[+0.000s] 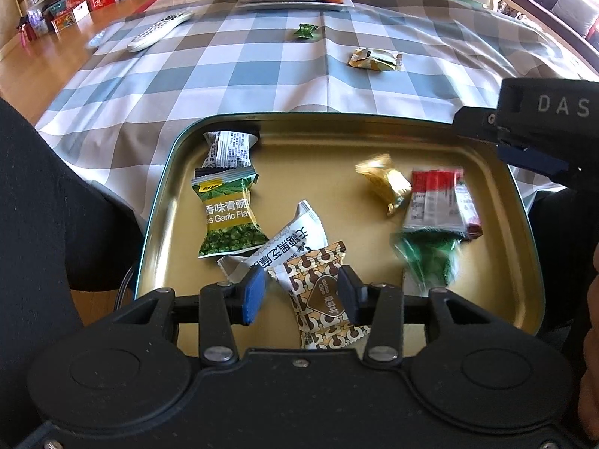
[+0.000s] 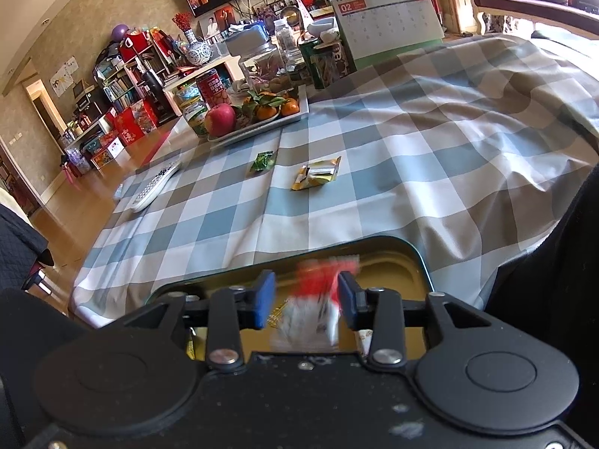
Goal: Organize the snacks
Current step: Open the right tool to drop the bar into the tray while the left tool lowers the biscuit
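Both tools hover over a gold tin [image 1: 516,224] of wrapped snacks. The left tool [image 1: 301,293] and right tool [image 2: 305,301] stand part open, gripping nothing (a blurred red-and-white packet [image 2: 318,299] drops between the right's pads). Two packets, green [image 2: 263,160] and yellow [image 2: 316,174], lie beyond on the counter [image 2: 411,172], the yellow lying crosswise, likelier the right's reach.
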